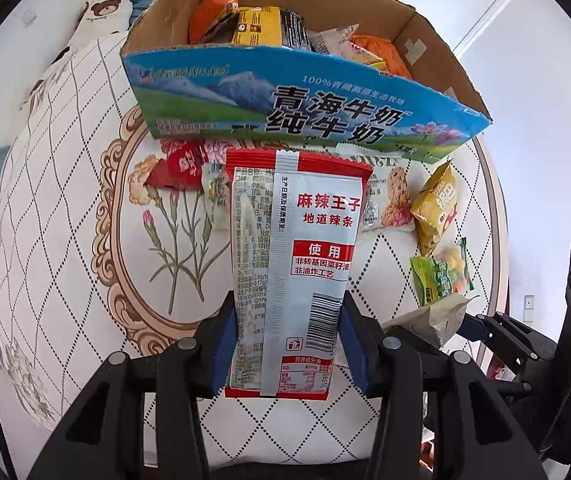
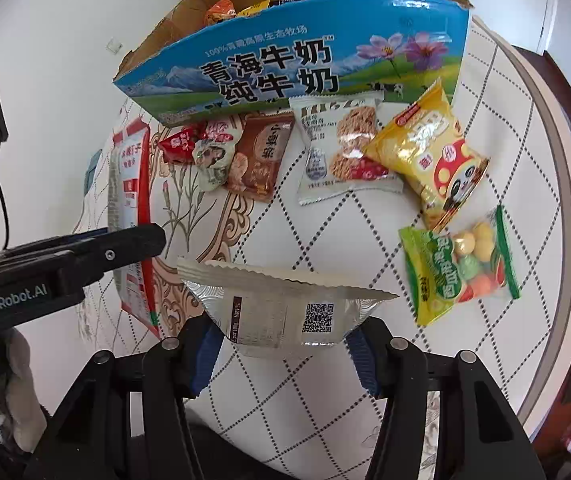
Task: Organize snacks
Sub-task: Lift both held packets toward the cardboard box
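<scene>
Gripped packets before snack-filled carton

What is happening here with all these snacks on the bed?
A person is sorting snacks with two handheld grippers. The left gripper is shut on a red and silver spicy strip packet. The right gripper holds a silver packet. The milk carton box already holds several snacks; others lie in front.

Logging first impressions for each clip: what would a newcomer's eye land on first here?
Most striking is the tall red-and-silver spicy strip packet gripped in the left tool. Behind it stands the blue milk carton box, cut open and already holding snacks. The right tool grips a silver packet with a QR code, while loose snacks like the yellow chip bag lie on the quilted tablecloth.
</scene>
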The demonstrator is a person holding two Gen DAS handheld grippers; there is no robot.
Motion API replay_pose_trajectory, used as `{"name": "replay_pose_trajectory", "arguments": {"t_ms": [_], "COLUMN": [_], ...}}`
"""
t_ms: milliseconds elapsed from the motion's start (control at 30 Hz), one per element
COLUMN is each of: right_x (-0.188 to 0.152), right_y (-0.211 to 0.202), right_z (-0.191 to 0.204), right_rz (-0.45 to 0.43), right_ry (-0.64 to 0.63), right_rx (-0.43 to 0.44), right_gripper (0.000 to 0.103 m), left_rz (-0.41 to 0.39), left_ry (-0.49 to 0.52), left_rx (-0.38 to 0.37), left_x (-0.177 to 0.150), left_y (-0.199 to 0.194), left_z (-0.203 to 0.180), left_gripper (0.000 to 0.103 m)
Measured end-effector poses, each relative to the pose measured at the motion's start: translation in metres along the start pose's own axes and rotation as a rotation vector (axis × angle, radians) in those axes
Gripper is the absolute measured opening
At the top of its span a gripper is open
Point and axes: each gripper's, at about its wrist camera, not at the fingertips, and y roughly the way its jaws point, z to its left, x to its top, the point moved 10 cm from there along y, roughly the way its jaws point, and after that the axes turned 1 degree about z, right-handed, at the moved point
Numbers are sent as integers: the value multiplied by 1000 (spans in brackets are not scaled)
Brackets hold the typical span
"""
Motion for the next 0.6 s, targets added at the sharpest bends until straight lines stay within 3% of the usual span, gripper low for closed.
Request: {"name": "replay_pose_trajectory", "arguments": {"t_ms": [133,333,600], "right_x": [18,32,8], "right_y": [11,42,69], "right_z": [-5,-13,-15], "right_rz": [15,75,161], "right_ry": [14,-17,5], "right_rx": [0,-75,-125], "right_gripper": [59,60,62], "left_rz": [28,87,158], "left_ry": [-10,-37,-93], "left_rx": [13,49,47], "left_x": [-2,-9,-26], "left_y": [10,46,73], "left_z": [12,27,46], "left_gripper": [44,44,44]}}
